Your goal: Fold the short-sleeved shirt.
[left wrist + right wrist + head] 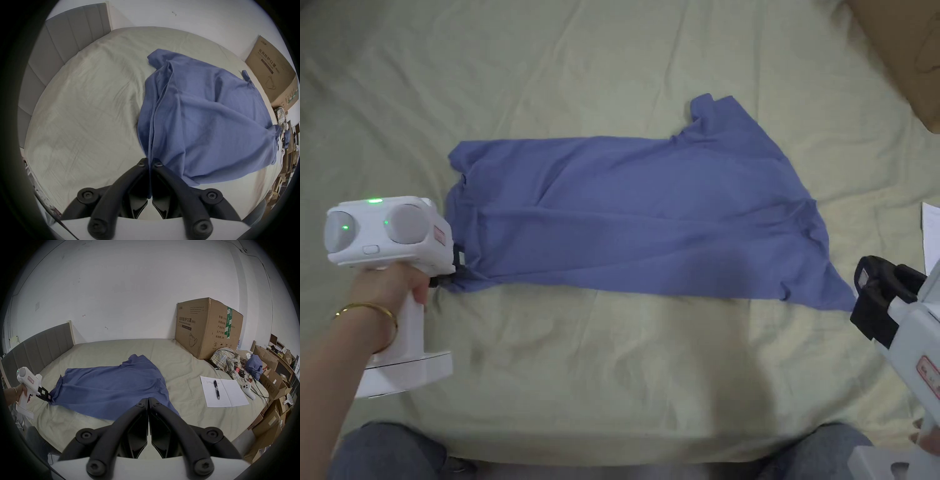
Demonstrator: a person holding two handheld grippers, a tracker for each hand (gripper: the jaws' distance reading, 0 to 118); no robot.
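A blue short-sleeved shirt (650, 219) lies spread lengthwise on the pale green bed sheet (612, 375), with loose wrinkles. My left gripper (455, 270) is shut on the shirt's near left corner; in the left gripper view the cloth (203, 113) runs up from between the jaws of that gripper (150, 164). The right gripper view shows the same gripper (49, 398) pinching the shirt (110, 386). My right gripper (865, 294) hovers just right of the shirt's near right corner. In its own view the gripper (148, 400) has its jaws together with no cloth between them.
A large cardboard box (209, 327) stands on the bed's far right corner. An open notebook with a pen (224, 392), a white controller (248, 389) and a heap of clothes (227, 360) lie right of the shirt. A grey headboard (37, 345) bounds the left.
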